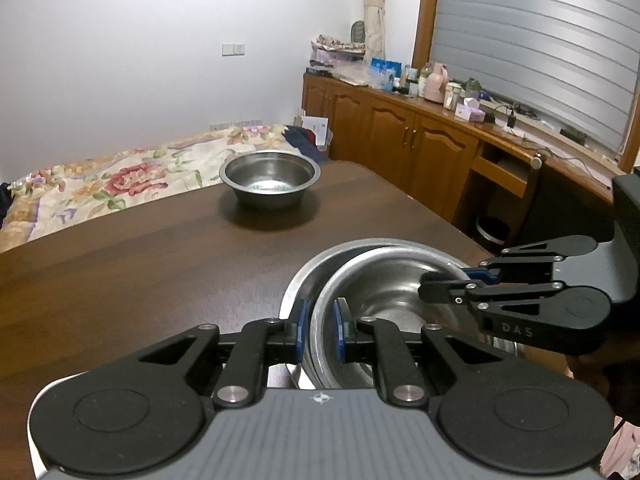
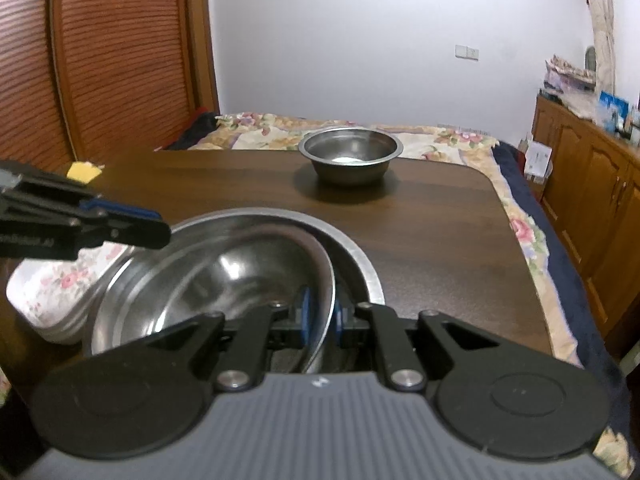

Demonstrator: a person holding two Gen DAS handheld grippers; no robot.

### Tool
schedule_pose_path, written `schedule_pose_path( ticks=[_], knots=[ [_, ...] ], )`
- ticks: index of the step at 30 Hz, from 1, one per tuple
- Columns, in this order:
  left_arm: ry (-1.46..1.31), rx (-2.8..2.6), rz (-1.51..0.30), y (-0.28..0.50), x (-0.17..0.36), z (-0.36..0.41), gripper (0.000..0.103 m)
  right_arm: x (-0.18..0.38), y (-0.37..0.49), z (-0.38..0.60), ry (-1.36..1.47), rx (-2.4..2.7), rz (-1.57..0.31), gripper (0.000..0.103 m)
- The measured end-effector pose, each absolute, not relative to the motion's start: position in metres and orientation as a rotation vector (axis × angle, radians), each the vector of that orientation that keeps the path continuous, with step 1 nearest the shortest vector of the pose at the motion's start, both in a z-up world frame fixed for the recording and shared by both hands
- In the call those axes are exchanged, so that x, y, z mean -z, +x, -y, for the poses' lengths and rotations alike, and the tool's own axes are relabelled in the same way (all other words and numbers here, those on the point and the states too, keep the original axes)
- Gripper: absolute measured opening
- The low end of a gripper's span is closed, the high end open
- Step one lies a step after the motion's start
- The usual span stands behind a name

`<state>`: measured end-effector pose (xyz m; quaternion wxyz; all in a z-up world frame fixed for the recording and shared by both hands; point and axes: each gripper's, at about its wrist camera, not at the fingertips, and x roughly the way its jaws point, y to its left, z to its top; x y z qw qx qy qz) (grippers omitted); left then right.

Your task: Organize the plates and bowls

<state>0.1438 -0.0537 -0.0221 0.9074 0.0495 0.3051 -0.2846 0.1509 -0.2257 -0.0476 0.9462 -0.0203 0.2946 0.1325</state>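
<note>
Two steel bowls are nested near the table's front edge: a wide outer bowl point(image 1: 306, 266) point(image 2: 354, 250) and an inner bowl point(image 1: 384, 292) point(image 2: 224, 280) tilted inside it. My left gripper point(image 1: 320, 328) has its blue pads on either side of the inner bowl's near-left rim and is shut on it; from the right wrist it shows side-on point(image 2: 162, 228). My right gripper point(image 2: 322, 314) is shut on the opposite rim and reaches in from the right point(image 1: 424, 286). A smaller steel bowl point(image 1: 270, 178) point(image 2: 350, 152) stands alone at the far side of the table.
A stack of white floral dishes point(image 2: 52, 292) sits left of the nested bowls. The dark wooden table point(image 1: 140, 264) borders a bed with a floral cover point(image 1: 120, 176). Wooden cabinets point(image 1: 400, 136) line the right wall. A yellow item point(image 2: 84, 170) lies at the table's far left.
</note>
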Motion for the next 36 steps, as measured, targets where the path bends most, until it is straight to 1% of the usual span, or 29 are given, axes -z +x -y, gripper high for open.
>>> schedule_pose_path(
  ticks=[13,28,35,36],
  knots=[
    [0.089,0.582,-0.620,0.144,0.019,0.050,0.016,0.040,0.154,0.232,0.033,-0.257,-0.571,0.014],
    [0.097,0.568,-0.595,0.147,0.011,0.049,0.016,0.031,0.160,0.242,0.048,-0.253,-0.546,0.014],
    [0.111,0.547,-0.576,0.169,-0.002,0.054,0.019,0.015,0.174,0.252,0.025,-0.247,-0.494,0.016],
    [0.112,0.544,-0.574,0.174,-0.004,0.056,0.021,0.013,0.177,0.253,0.024,-0.244,-0.486,0.018]
  ],
)
